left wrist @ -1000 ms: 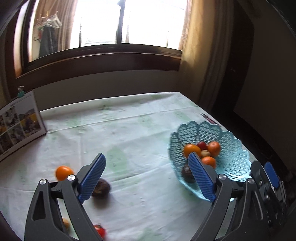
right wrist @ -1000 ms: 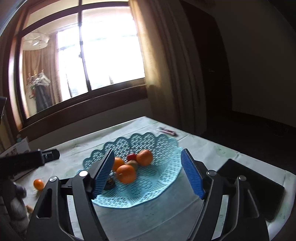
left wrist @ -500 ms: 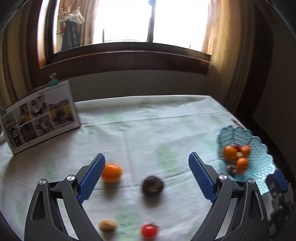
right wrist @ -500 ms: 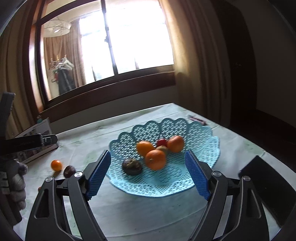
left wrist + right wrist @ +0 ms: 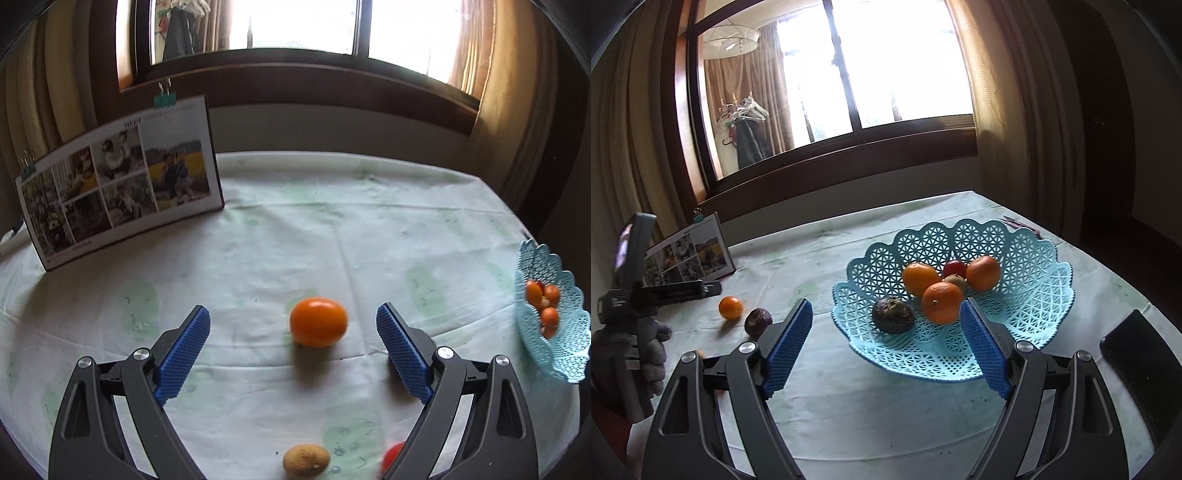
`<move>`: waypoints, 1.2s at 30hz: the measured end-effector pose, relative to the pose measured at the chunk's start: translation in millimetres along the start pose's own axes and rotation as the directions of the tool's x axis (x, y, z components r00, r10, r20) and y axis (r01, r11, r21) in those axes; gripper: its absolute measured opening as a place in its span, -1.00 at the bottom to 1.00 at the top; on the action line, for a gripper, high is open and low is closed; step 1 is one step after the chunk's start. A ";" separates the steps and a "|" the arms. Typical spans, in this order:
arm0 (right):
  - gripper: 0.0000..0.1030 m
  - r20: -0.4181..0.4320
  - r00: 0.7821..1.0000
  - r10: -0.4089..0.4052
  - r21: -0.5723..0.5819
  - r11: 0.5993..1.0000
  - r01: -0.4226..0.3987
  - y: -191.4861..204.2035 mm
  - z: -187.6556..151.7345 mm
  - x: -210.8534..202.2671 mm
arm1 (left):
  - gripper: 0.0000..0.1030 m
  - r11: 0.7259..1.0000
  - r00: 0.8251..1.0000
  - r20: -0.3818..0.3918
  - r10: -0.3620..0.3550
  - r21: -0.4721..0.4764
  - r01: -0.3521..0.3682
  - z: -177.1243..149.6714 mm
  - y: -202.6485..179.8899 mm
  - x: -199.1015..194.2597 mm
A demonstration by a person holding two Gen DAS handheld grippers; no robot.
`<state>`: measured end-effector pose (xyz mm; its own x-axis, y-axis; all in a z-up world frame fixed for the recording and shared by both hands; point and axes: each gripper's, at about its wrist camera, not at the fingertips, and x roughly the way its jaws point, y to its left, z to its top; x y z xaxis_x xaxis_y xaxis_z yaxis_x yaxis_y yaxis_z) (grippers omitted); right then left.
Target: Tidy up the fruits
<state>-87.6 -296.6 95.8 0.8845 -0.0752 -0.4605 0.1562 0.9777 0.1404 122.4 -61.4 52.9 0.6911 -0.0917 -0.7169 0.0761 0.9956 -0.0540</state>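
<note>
Here the surface, under a pale cloth, carries the blue basket at the right, already holding several fruits. The photo board has a header too blurred to read. The left gripper, jaws wide and empty, faces the loose orange, which lies just ahead, slightly right of centre, long axis crosswise. The right gripper, open and empty, hovers by the basket, farther from the orange.

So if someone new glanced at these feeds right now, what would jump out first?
Probably the orange lying on the tablecloth between the open left gripper's blue pads. Next, the light blue lattice basket ahead of the open right gripper, already holding oranges and a dark fruit.
</note>
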 end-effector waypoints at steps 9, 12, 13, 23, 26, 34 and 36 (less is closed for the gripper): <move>0.62 -0.016 1.000 0.027 -0.015 1.000 -0.027 2.8 -0.8 2.6 | 0.63 0.999 0.995 -0.099 0.017 0.045 -0.012 -4.3 -6.0 32.8; 0.62 -0.019 0.999 0.030 -0.017 0.999 -0.031 3.4 -0.9 3.3 | 0.42 0.999 0.992 -0.127 -0.001 0.051 0.008 -4.0 -8.4 40.2; 0.62 -0.020 0.999 0.031 -0.018 0.999 -0.031 3.6 -0.9 3.2 | 0.30 0.999 0.991 -0.135 -0.008 0.048 0.014 -3.5 -8.6 41.8; 0.62 -0.043 0.999 0.031 0.004 1.000 -0.031 -0.6 -0.4 8.3 | -0.16 0.993 0.983 -0.147 -0.113 0.009 0.116 -0.9 -9.0 41.2; 0.62 -0.056 0.998 0.028 0.010 1.000 -0.027 -1.5 -0.2 11.0 | -0.16 0.992 0.985 -0.123 -0.125 -0.007 0.125 3.7 -5.5 32.3; 0.62 -0.072 0.994 0.084 -0.032 0.996 -0.086 31.5 15.5 9.5 | -0.16 0.996 0.997 0.001 -0.079 -0.027 0.079 21.8 8.2 -7.9; 0.62 -0.086 0.989 0.123 -0.044 0.991 -0.127 46.2 20.9 14.4 | -0.16 0.997 0.997 0.027 -0.069 -0.035 0.070 26.2 10.7 -16.0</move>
<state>-58.5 -256.7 113.9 0.8557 0.0624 -0.5137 0.0233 0.9870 0.1589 131.0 -49.7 82.0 0.7033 -0.1603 -0.6926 0.0989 0.9868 -0.1279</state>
